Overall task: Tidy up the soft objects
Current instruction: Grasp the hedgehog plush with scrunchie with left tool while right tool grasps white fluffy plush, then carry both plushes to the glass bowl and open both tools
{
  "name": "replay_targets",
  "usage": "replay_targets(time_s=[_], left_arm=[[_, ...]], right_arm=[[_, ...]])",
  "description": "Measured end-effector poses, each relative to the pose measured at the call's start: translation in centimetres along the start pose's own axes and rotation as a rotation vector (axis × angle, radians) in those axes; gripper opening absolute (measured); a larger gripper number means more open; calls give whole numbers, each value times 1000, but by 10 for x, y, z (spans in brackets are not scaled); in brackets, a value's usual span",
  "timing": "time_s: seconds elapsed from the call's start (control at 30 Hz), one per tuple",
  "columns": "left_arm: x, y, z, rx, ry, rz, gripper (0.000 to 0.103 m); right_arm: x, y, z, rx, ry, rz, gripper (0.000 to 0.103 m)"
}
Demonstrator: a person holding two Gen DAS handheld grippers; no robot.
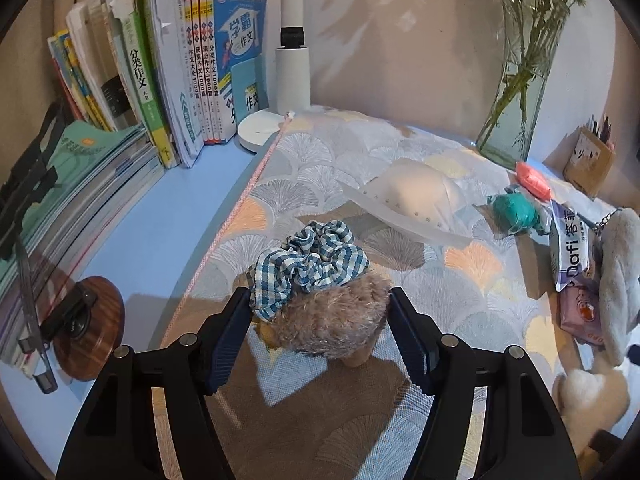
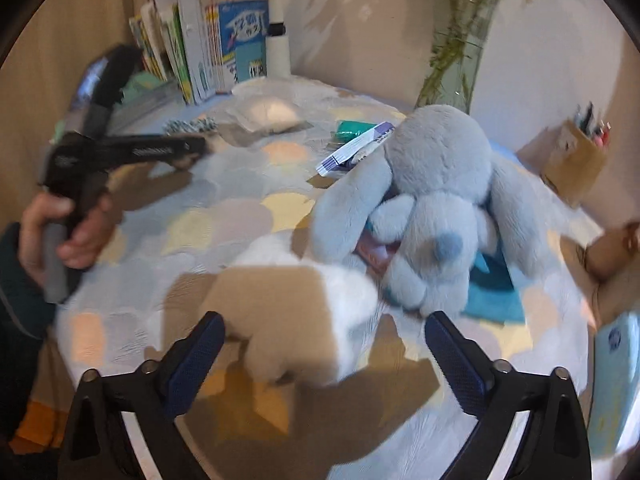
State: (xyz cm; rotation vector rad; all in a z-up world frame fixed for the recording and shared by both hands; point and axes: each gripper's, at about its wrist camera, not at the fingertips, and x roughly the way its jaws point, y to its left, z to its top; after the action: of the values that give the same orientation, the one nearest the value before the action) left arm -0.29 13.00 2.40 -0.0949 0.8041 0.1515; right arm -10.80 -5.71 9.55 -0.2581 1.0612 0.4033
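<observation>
Fingers of the left gripper pinch a fuzzy brown-grey plush scrunchie from both sides, low at 6 o'clock on the fan-patterned cloth on the table; a blue-white checked fabric scrunchie lies against it at 12. Grasp step looks made; next is a lift, and the checked one may drag along.

Right wrist view, blurred: right gripper fingers spread wide, nothing pressed, over a white fluffy plush toy at 6 o'clock, partly shadowed. A grey-blue long-eared plush rabbit sits just beyond at 1. Needs lowering around the white toy, then closing.
</observation>
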Motion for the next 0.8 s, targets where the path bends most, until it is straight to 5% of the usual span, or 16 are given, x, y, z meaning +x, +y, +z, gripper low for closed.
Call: replay_targets(time_s=[0.1,0.2,0.37,0.5,0.8], left_arm=[[1,1,0,-4,2,-2,67],[0,0,-1,1,-3,0,63],[0,-1,-2,15,-7,1,54],[-6,-5,-2,43,-25,-14,44],[-67,-28,-8,51,-97,-171,43]], right_arm=[[12,2,5,-2,-7,57,86],[15,6,3,-7,-21,136,62],[0,19,-10,-28,-43,125,50],[-11,16,-22,36,-58,180,47],[-56,-2,-36,126,-146,147,46]])
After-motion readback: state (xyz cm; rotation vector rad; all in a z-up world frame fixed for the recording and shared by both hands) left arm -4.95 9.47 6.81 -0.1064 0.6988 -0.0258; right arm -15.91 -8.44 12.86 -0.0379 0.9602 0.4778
